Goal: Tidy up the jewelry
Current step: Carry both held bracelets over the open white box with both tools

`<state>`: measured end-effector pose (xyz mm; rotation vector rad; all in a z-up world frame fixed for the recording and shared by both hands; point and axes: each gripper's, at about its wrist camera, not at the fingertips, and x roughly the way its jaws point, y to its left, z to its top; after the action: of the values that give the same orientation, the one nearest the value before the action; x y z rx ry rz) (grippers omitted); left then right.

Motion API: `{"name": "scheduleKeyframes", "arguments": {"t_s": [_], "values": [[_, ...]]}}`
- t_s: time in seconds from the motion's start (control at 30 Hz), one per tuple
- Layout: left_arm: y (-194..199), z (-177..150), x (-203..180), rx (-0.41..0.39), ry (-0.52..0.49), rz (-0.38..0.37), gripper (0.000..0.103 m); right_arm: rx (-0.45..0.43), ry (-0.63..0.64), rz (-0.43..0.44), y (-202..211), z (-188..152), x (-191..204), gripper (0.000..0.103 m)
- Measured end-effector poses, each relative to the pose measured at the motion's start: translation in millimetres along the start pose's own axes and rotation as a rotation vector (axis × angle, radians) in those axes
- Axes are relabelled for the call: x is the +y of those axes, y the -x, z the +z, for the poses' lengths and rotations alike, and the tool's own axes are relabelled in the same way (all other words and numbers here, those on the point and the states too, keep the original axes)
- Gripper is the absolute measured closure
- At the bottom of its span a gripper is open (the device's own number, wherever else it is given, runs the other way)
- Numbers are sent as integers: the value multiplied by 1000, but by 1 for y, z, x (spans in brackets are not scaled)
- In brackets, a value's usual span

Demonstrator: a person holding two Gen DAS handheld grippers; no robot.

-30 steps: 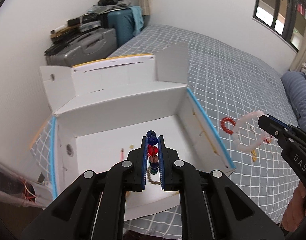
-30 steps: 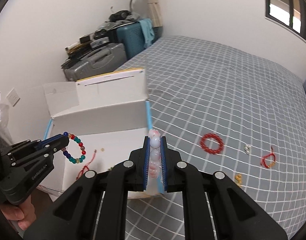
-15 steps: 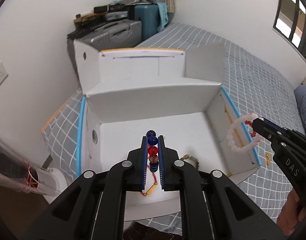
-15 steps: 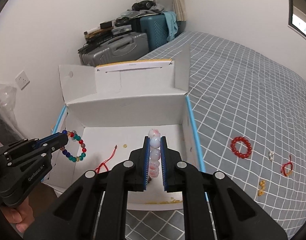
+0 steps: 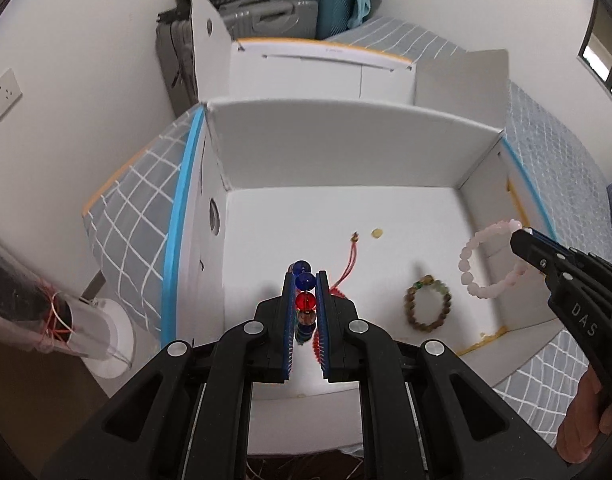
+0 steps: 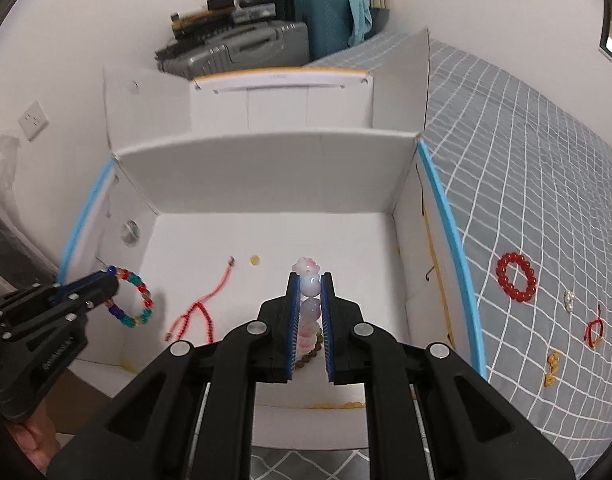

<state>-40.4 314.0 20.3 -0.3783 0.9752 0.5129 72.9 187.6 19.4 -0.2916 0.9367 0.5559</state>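
Note:
A white open box lies on the grey checked bed. My left gripper hangs over the box's left side, shut on a multicoloured bead bracelet. Over the right side, my right gripper is shut on a pale pink bead bracelet. On the box floor lie a brown-green bead bracelet, a red cord bracelet and a small gold piece.
On the bedspread right of the box lie a red bead bracelet, a pearl piece, a red cord charm and a gold piece. Box flaps stand up behind. Suitcases are stacked against the far wall.
Both grippers have come down and forward over the box, each still holding its bracelet. The pink bracelet has passed from above the bedspread to above the box floor.

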Motion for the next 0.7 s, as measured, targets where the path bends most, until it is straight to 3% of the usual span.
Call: {"name": "scheduleKeyframes", "arguments": {"t_s": [0.37,0.7], "values": [[-27,-4,1,74,-2,-8,94,74,-16,-33,-32,-11,-5,93],[-35,-7,3,93,-8,-1,93,103,-29,-18,-44,-14,-5,93]]}}
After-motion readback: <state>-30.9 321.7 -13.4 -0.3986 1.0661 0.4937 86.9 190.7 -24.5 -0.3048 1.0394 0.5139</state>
